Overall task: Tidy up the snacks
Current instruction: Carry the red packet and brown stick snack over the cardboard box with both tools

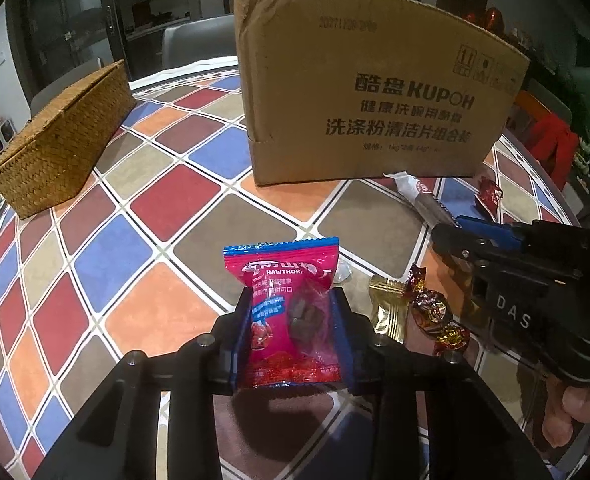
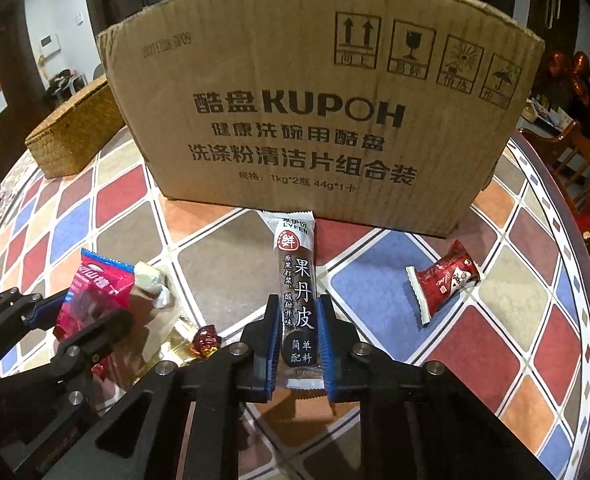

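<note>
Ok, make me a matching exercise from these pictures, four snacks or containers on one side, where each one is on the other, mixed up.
1. pink hawthorn packet
2. dark fruit leather bar
3. red candy packet
4. woven basket

A. loose on the table, right of the bar
B. gripped in the right hand-held gripper
C. left of the cardboard box
D. gripped in the left hand-held gripper

Pairs: 1-D, 2-B, 3-A, 4-C
</note>
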`<move>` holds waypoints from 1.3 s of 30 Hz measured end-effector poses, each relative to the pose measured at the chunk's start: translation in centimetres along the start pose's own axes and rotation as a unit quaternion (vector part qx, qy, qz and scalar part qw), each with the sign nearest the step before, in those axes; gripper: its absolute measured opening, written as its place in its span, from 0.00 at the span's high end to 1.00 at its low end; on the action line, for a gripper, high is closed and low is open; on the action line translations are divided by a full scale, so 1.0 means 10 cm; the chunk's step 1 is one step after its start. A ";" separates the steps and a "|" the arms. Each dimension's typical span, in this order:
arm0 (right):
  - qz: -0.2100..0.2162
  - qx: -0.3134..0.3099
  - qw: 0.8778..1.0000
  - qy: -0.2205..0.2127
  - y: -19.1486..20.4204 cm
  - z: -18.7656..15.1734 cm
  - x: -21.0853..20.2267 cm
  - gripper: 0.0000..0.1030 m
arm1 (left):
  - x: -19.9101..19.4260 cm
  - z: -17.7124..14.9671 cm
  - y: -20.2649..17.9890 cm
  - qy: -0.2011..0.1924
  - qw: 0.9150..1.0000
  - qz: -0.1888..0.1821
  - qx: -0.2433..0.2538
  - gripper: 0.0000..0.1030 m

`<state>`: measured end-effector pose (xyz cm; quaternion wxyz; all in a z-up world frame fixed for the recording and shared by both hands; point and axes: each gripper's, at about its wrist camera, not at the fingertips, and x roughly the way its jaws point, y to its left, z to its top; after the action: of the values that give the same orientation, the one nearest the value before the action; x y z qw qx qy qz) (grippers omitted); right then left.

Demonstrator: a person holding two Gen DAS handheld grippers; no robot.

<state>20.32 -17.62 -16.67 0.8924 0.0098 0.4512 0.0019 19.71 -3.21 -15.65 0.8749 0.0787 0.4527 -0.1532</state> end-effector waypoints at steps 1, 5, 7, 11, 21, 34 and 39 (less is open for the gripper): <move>0.000 0.000 1.000 -0.002 0.01 0.01 -0.02 0.82 | -0.01 0.00 0.00 -0.001 1.000 0.000 0.000 0.65; 0.000 0.000 1.000 -0.010 0.00 0.03 -0.11 0.82 | -0.09 0.03 0.00 -0.009 1.000 0.004 -0.002 0.65; -0.001 0.001 1.000 -0.014 0.00 0.03 -0.16 0.82 | -0.13 0.05 0.00 -0.013 1.000 0.005 -0.002 0.65; -0.001 0.005 1.000 -0.020 -0.02 0.02 -0.25 0.82 | -0.20 0.08 0.00 -0.019 1.000 0.005 -0.002 0.65; -0.004 0.007 0.999 -0.043 0.00 0.01 -0.51 0.82 | -0.39 0.14 -0.03 -0.037 0.999 0.009 -0.001 0.65; -0.007 0.011 0.997 -0.076 -0.04 0.08 -0.87 0.82 | -0.69 0.27 -0.06 -0.069 0.998 0.015 0.001 0.65; -0.008 0.014 0.996 -0.085 -0.06 0.10 -0.96 0.82 | -0.77 0.34 -0.07 -0.079 0.997 0.018 0.002 0.65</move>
<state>15.40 -18.32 -8.33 0.9272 0.0187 0.3738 -0.0127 17.84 -3.32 -7.41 0.9105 0.0760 0.3800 -0.1443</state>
